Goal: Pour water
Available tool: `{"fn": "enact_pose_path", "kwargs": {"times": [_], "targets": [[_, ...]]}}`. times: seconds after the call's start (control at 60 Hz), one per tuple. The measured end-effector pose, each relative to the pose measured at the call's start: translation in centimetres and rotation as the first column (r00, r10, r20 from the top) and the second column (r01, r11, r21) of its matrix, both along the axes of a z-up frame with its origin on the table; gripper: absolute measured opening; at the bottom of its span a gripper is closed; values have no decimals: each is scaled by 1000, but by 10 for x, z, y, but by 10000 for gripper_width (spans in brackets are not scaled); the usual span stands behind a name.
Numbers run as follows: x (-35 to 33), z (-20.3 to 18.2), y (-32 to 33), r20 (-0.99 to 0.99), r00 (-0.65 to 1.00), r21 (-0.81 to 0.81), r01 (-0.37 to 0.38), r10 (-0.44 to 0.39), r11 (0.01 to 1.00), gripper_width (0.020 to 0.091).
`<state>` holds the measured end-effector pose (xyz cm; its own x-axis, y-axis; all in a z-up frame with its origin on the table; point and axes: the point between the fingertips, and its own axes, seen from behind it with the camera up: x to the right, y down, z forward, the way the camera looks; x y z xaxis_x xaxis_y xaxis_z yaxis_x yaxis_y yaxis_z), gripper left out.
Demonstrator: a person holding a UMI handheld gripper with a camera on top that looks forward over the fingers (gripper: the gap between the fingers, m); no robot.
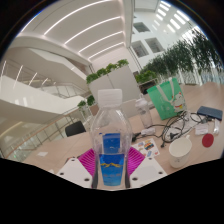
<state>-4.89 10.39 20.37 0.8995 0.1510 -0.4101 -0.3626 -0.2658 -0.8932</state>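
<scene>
My fingers [111,170] pinch the clear plastic bottle [109,135] low on its body between the pads, upright (thin-walled and slippery, I'd judge, so firm, not crushing, grip suits).

bright atrium, ceiling light strips [95,30], potted plants [108,72]

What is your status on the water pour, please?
Tool shut on bottle. Bottle upright, capped, lifted. White cup ahead, cables beside it.

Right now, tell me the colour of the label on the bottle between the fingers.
Blue, best seen in the gripper view: the label wraps the clear bottle between the gripper fingers.
</scene>
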Motion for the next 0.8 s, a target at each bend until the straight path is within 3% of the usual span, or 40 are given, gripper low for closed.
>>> {"fn": "enact_pose_path", "kwargs": {"times": [0.133,0.217,0.3,0.383,0.467,0.55,0.567,0.583,0.667,0.683,0.7,0.8], "targets": [[33,29,40,-490,871,-84,-24,-21,996,364],[49,26,53,-789,613,-140,-111,-44,984,363],[62,13,62,-953,292,-149,-213,-83,966,363],[67,3,64,-991,42,-136,-273,-130,952,361],[59,7,58,-972,-124,-158,-281,-199,947,362],[65,1,54,-950,-234,-140,-270,-206,953,363],[83,-2,45,-950,-259,-98,-291,-176,952,363],[68,7,56,-937,-275,-143,-265,-217,954,363],[75,6,51,-922,-322,-136,-248,-214,959,363],[90,-5,38,-929,-324,-91,-265,-178,960,363],[73,5,56,-920,-323,-147,-241,-222,959,363],[71,7,41,-921,-316,-151,-247,-226,957,363]]}}
